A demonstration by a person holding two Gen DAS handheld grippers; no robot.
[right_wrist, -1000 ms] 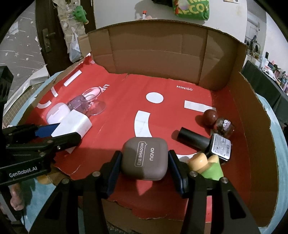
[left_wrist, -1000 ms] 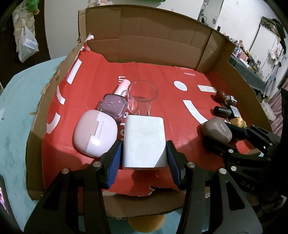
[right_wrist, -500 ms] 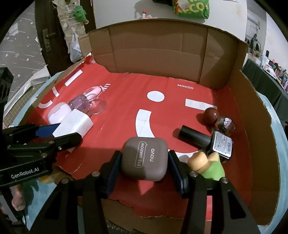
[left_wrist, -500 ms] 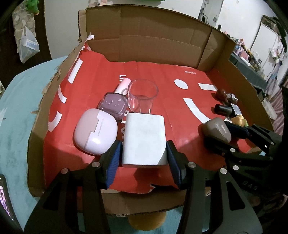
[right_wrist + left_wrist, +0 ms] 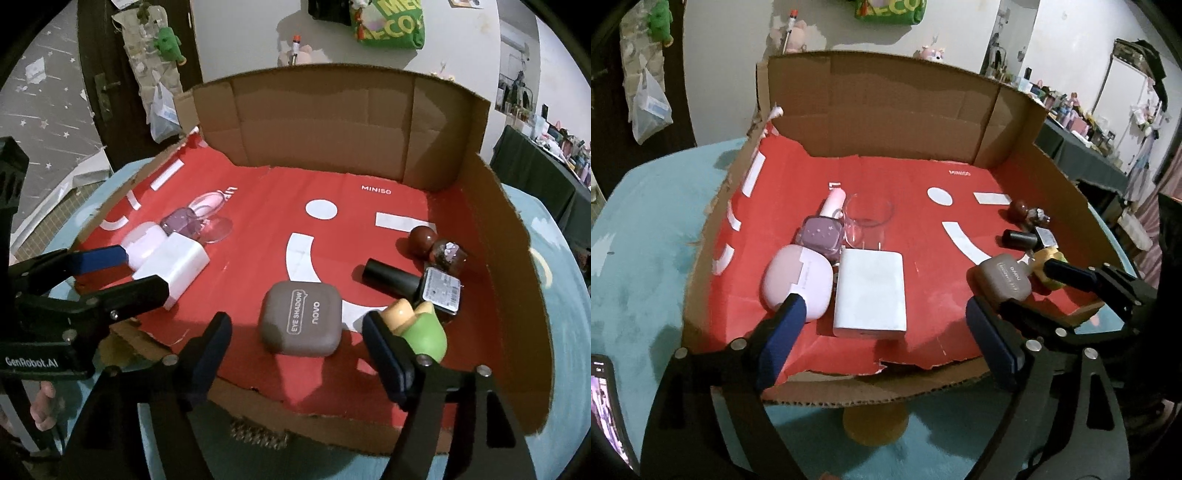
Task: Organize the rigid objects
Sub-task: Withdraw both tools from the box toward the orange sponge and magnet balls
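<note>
Both grippers' jaws just opened, clearing charger [image 5: 870, 293] and case [image 5: 300, 323].

Open middle lane, clutter along both sides of the cardboard tray [image 5: 491, 229]

The red floor between the white charger [image 5: 870, 293] and the brown eye-shadow case [image 5: 301, 319] lies bare back to the rear wall, a clear way in. On the left side the pink case [image 5: 798, 280], purple bottle [image 5: 820, 236] and clear glass [image 5: 868, 218] crowd together beside the charger. On the right side the black bottle [image 5: 413, 282], green-and-yellow figure [image 5: 421, 328] and two dark round pieces [image 5: 436, 247] bunch near the wall, leaving little room there.
</note>
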